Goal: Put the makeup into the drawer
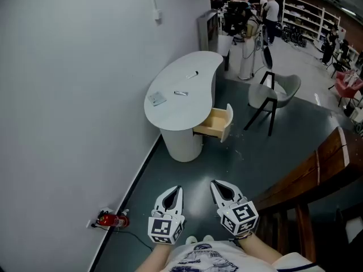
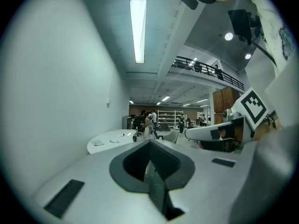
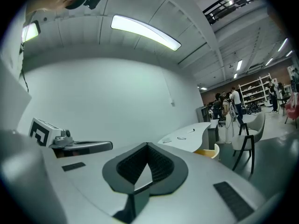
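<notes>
Head view: left gripper [image 1: 176, 190] and right gripper [image 1: 219, 185] both closed on nothing, well short of the table [image 1: 187, 109], so I'd step close and open one before reaching the makeup [image 1: 180, 93] on top.

A white wall [image 1: 68, 95] flanks the dark floor [image 1: 249, 157], grey chair [image 1: 278, 92], distant shelving [image 1: 309, 13].

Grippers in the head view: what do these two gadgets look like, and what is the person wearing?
The left gripper and right gripper are pale grey wedge-shaped shells tapering to a point, each with a black ribbed hollow near the tip. At the rear each carries a white cube printed with black square markers. The person wears a white top with a dark print.
</notes>
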Tool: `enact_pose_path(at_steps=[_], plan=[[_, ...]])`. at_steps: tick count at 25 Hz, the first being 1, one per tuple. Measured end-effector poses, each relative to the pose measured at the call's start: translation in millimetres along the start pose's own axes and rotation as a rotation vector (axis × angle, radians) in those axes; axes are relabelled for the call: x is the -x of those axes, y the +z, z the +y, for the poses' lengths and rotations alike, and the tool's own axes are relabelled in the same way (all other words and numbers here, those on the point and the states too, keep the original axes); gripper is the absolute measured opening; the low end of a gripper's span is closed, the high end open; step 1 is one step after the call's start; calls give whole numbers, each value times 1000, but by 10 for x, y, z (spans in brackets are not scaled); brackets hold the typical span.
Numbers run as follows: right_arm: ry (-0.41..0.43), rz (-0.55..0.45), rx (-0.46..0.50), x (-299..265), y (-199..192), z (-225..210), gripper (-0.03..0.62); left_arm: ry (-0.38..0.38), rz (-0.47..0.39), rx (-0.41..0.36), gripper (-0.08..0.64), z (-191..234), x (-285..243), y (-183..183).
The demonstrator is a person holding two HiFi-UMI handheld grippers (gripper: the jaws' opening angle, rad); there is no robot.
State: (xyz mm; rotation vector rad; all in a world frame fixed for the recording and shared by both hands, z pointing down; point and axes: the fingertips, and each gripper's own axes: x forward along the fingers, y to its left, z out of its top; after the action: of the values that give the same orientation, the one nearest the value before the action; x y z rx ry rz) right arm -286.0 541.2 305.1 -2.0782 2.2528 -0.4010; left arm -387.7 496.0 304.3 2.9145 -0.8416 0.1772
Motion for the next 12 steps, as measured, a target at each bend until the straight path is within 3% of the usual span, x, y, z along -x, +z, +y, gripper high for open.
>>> enact_pose_path(at_steps=[12], plan=[[21,7,-33,113,-133,-33,20,11,0,5,40,-118,75,-103]])
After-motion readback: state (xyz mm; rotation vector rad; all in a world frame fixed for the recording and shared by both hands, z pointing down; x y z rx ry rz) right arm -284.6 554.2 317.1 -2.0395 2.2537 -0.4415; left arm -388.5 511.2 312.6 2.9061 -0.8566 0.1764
